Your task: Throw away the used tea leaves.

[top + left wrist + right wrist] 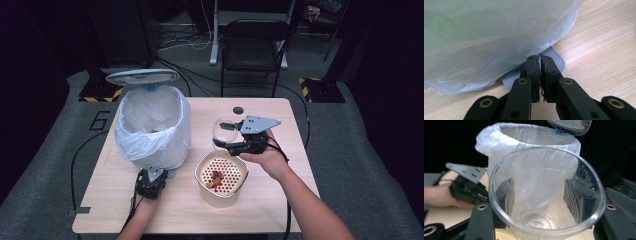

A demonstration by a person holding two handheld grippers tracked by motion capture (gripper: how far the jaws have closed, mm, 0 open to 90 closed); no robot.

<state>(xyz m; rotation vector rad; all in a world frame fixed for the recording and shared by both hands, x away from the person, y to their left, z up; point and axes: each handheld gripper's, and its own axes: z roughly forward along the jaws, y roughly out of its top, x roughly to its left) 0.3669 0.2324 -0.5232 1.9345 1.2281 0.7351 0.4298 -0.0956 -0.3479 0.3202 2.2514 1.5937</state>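
Observation:
A clear plastic cup (223, 129) hangs tilted above the table behind the cream bowl (200, 170). My right gripper (228, 139) is shut on it. In the right gripper view the pads press on both sides of the empty cup (544, 220), held by the right gripper (541, 192). A perforated insert in the bowl holds red bits (216, 179). The white-bagged bin (152, 125) stands at the left with its lid (142, 76) up. My left gripper (152, 176) (540, 59) is shut with its tips resting on the bin's grey ribbed pedal (555, 58).
A small black round thing (238, 110) lies near the table's far edge. A black folding chair (252, 45) stands behind the table. The bin's plastic bag (494, 37) bulges just beyond the left jaws. The left hand and gripper (465, 187) lie beside the bin (506, 145).

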